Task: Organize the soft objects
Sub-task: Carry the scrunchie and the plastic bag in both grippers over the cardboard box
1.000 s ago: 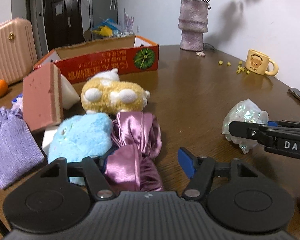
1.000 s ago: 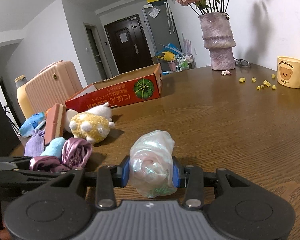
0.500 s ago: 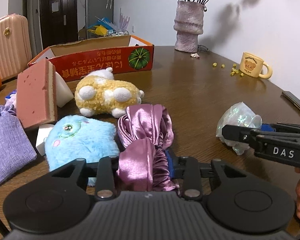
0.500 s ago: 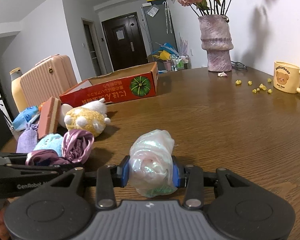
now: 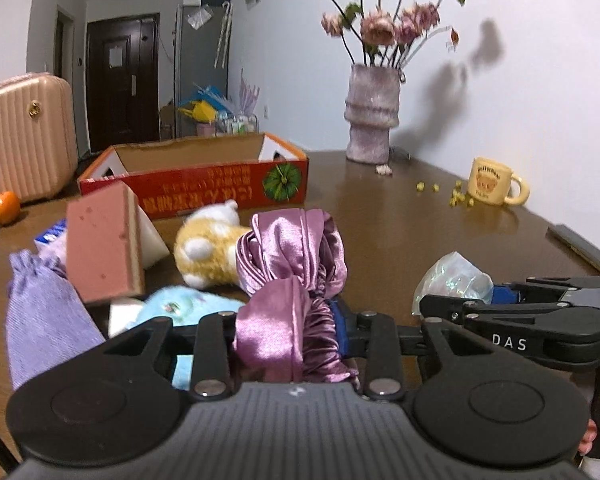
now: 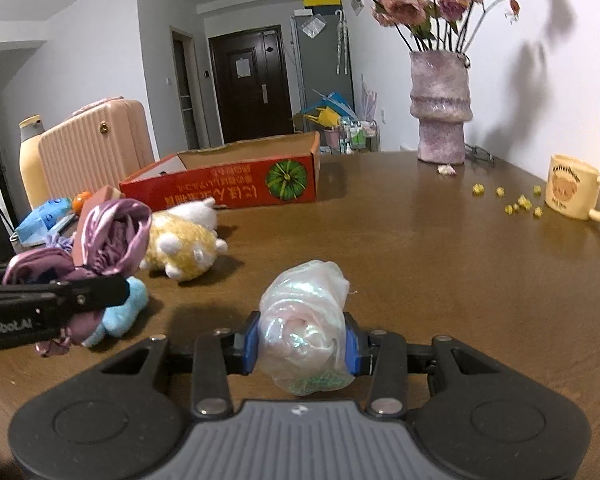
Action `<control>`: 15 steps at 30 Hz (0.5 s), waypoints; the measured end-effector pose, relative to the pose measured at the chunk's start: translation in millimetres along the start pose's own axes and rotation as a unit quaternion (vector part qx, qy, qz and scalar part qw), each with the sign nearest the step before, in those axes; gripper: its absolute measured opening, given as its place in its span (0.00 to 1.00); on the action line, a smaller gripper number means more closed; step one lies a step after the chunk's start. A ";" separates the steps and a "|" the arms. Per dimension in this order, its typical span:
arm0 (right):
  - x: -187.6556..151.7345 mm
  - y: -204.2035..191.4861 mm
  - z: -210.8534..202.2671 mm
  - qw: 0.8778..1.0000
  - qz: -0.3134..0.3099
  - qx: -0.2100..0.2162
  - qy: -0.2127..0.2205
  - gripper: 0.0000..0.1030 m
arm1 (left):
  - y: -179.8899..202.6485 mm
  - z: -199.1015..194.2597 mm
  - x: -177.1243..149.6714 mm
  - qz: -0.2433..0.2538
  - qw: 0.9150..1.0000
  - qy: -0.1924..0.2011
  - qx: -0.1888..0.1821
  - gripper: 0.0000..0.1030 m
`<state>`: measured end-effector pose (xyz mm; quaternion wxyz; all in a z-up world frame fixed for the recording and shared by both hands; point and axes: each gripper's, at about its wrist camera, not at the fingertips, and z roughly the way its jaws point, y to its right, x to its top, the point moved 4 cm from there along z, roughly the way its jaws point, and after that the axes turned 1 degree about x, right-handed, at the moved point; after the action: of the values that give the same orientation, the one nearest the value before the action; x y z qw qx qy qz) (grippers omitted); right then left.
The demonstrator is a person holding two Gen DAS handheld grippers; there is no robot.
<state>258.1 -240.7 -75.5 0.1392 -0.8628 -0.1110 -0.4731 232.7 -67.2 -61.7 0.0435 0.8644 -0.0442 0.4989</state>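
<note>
Largest hazard first: the table [image 6: 440, 264] carries a tall vase [image 6: 440, 108] of dried flowers and a mug [image 6: 572, 192] off to the right. I judge a wide swing of either hand toward that side could tip them.

The open red box [image 5: 204, 184] at the far side of the table is, I judge, the likely drop point. Its near wall stands upright, so a low carry could catch the load on the rim.

My left gripper [image 5: 296, 332] is clamped on the purple satin cloth [image 5: 292, 264], which hangs lifted above the yellow plush toy [image 5: 208, 256] and the blue plush toy [image 5: 180, 304]. Satin is slippery and bunched, so I expect it may slide out or trail a fold that drags the toys.

My right gripper [image 6: 300, 344] is clamped on the clear crinkled bag [image 6: 304, 320], held near the table surface. The film could crush or slip under a tight squeeze.
</note>
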 end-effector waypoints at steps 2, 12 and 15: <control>7.0 -5.2 -1.7 1.000 -0.006 -0.001 0.007 0.38 | -5.1 -6.1 4.7 -0.004 1.000 0.010 0.000 0.33; 36.9 -32.6 -0.6 0.999 -0.024 -0.001 0.032 0.38 | -36.8 -23.2 31.6 -0.021 0.999 0.050 0.009 0.33; 45.6 -40.5 2.7 0.999 -0.026 -0.002 0.038 0.38 | -45.2 -23.8 38.9 -0.025 0.998 0.056 0.011 0.33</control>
<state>271.3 -199.1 -32.7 0.1293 -0.8415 -0.1270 -0.5090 237.1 -20.8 -17.5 0.0483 0.8366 -0.0148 0.5455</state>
